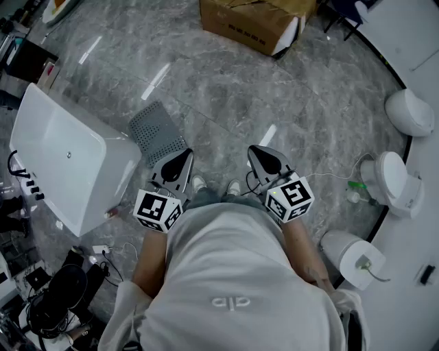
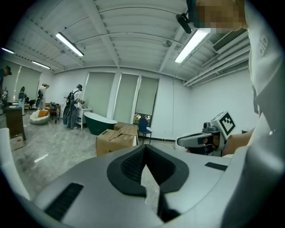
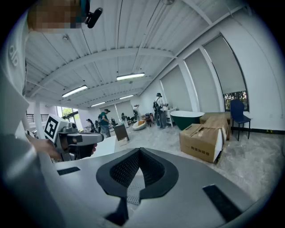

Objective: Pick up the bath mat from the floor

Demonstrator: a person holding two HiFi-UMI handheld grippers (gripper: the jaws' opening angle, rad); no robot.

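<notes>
Grey, black-lined left gripper [image 2: 143, 149], jaw tips pressed together, nothing clamped between. Beyond, brown cardboard box [image 2: 115, 140], dark green bathtub [image 2: 99, 122], blue chair [image 2: 143, 126]. Right gripper [image 2: 181, 142] at right.

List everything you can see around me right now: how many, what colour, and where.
bath mat: one, grey, perforated, flat on the floor against the white bathtub, ahead of the left gripper
white bathtub: one, white, at left
cardboard box: one, brown, on the floor far ahead
sanitary fixtures: three, white, along the right edge
green tub: one, dark green, far across the room
chair: one, blue, beyond the box
shoes: two, light, between the grippers
left gripper: one, grey, jaws together, held above the floor
right gripper: one, grey, jaws together, held above the floor
</notes>
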